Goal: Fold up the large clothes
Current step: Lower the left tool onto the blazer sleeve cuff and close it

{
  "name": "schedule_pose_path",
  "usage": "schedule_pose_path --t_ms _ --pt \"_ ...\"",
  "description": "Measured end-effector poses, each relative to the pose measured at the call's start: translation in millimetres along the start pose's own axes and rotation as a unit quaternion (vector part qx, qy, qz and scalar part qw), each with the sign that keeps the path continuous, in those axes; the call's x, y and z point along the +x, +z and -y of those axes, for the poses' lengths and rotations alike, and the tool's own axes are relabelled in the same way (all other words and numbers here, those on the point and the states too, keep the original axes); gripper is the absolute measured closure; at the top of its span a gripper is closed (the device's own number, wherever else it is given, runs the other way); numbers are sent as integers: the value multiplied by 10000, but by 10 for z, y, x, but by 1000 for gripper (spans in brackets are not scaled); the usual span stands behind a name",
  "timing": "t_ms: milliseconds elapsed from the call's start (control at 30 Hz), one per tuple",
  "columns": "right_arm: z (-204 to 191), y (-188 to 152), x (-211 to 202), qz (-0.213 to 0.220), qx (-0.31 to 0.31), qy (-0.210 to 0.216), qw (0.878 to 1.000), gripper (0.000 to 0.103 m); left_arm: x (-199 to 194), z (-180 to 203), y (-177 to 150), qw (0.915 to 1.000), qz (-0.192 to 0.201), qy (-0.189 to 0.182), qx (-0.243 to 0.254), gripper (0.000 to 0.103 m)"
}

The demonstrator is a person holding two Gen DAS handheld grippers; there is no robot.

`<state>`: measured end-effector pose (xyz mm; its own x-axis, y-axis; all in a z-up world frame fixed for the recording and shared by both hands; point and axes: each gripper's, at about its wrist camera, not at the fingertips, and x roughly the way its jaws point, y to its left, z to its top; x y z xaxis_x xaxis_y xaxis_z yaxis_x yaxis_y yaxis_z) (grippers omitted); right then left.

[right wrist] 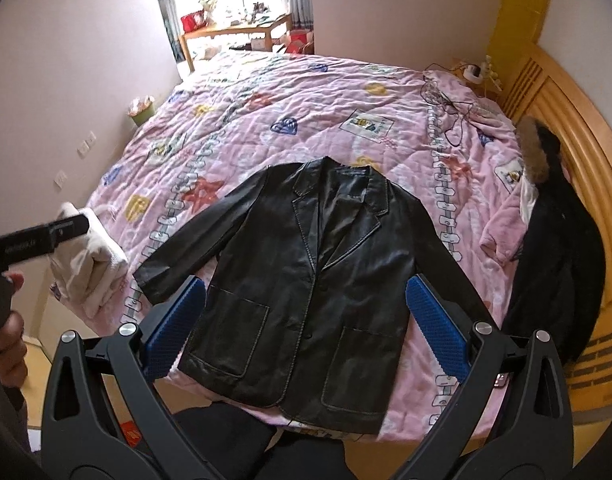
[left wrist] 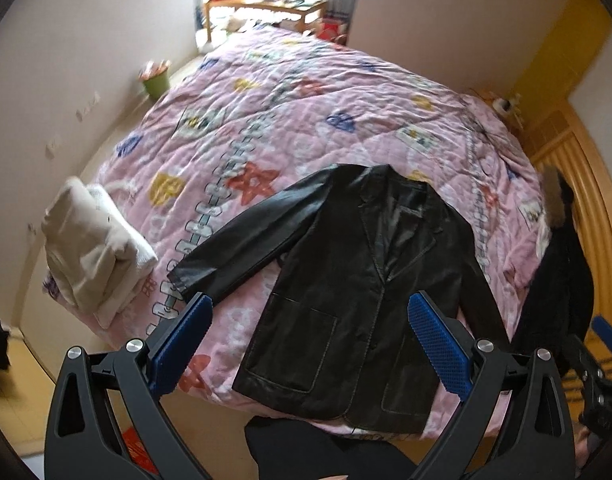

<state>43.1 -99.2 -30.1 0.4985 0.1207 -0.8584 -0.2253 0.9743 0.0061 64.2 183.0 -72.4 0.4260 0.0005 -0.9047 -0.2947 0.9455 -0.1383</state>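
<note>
A black leather jacket (left wrist: 345, 288) lies face up and spread flat on the near end of the pink quilted bed (left wrist: 306, 112). Its collar points away and one sleeve stretches out to the left. It also shows in the right wrist view (right wrist: 306, 280). My left gripper (left wrist: 309, 312) hangs open above the jacket's hem, holding nothing. My right gripper (right wrist: 304, 296) is open too, above the jacket's lower half, and empty. The right gripper's edge (left wrist: 601, 360) shows at the far right of the left wrist view.
A pile of folded cream clothes (left wrist: 94, 248) sits at the bed's left corner. A black coat with a fur hood (right wrist: 553, 248) lies along the bed's right edge by the wooden headboard (right wrist: 565, 120). Cables (right wrist: 449, 108) lie far right. A green bin (left wrist: 156, 82) stands by the left wall.
</note>
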Motion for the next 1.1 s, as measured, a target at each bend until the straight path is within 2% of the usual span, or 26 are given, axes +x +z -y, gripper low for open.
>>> schedule_pose_path --t_ms 167,367,500,567,733,933,1033,1100 --pt "-482 263 404 -287 -264 -85 9992 5 645 -723 243 9974 -390 145 -593 8" --pt "-1099 594 967 -596 -575 -76 9965 5 1608 -1596 376 9881 -834 288 -1257 8" --pt "-1461 746 1337 -857 -760 60 9934 5 2423 -2133 313 9754 -1266 178 -1794 8" --pt "-1611 785 1518 -955 -859 71 9917 5 2940 -2378 257 9661 -1581 149 -2033 8" --pt "-1838 800 1904 -1180 -878 181 9890 5 3801 -2742 180 9502 -2079 71 -2318 8" --pt "-1871 736 2338 -1366 -879 -135 9866 5 4512 -3054 5 9180 -2425 -569 -3088 8" --pt "-1768 677 2551 -1509 -700 -195 9859 5 4661 -3034 -94 9125 -2439 -808 -3182 8" --pt "-1705 649 2683 -1468 -666 -253 9866 5 4752 -2982 -133 9156 -2428 -878 -3082 8"
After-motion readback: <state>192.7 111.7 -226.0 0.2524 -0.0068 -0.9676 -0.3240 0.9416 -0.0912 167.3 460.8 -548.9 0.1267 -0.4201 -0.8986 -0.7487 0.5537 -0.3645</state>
